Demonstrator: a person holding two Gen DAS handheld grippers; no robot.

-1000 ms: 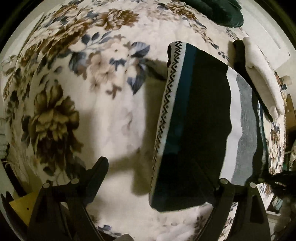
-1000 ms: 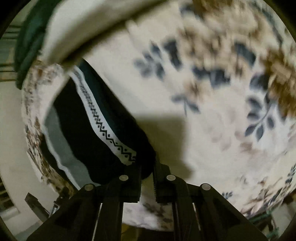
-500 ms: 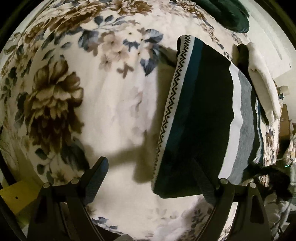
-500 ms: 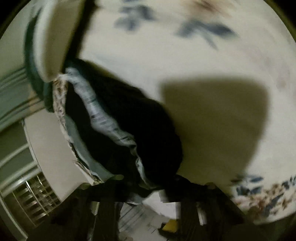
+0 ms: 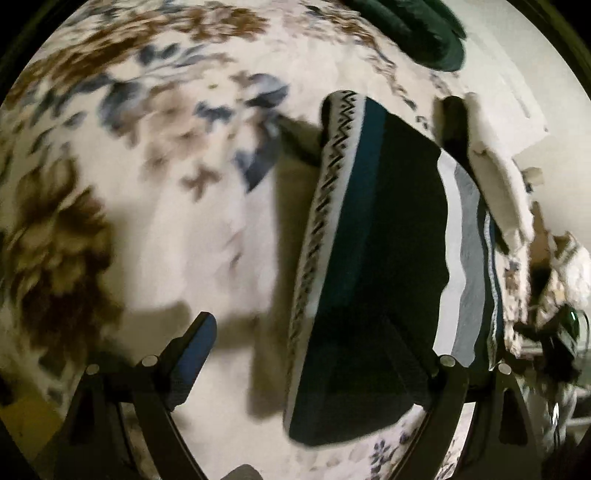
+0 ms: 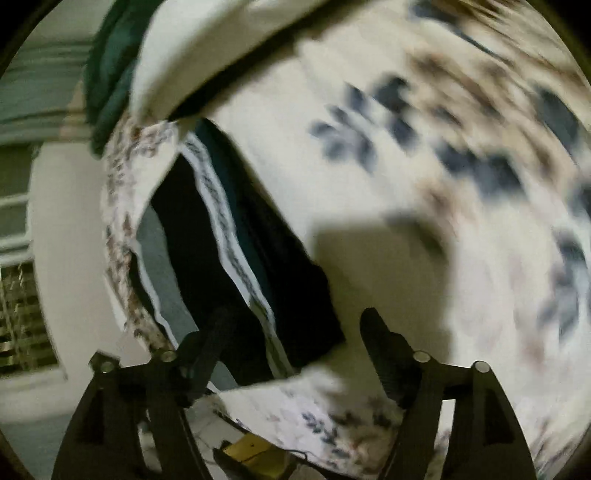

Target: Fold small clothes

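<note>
A folded dark garment (image 5: pixel 384 236) with a white zigzag band, a teal stripe and white and grey stripes lies flat on the floral blanket (image 5: pixel 155 206). My left gripper (image 5: pixel 299 343) hovers open over its near end. Its right finger (image 5: pixel 406 350) is above the cloth and its left finger (image 5: pixel 195 339) is above bare blanket. In the right wrist view the same garment (image 6: pixel 240 236) lies near the bed's edge. The jaws of my right gripper (image 6: pixel 295 328) are opening, with the garment's near corner between them and the pads apart from it.
A white folded piece (image 5: pixel 498 177) lies just beyond the garment, and a dark green cloth (image 5: pixel 417 29) lies farther back. The blanket's edge (image 6: pixel 118 236) drops off beside the garment. A yellow object (image 6: pixel 251 452) sits below the bed's edge.
My right gripper, shut at the garment's corner before, now stands wide apart and the corner lies on the blanket. The left gripper stayed open and tilted a little over the cloth.
</note>
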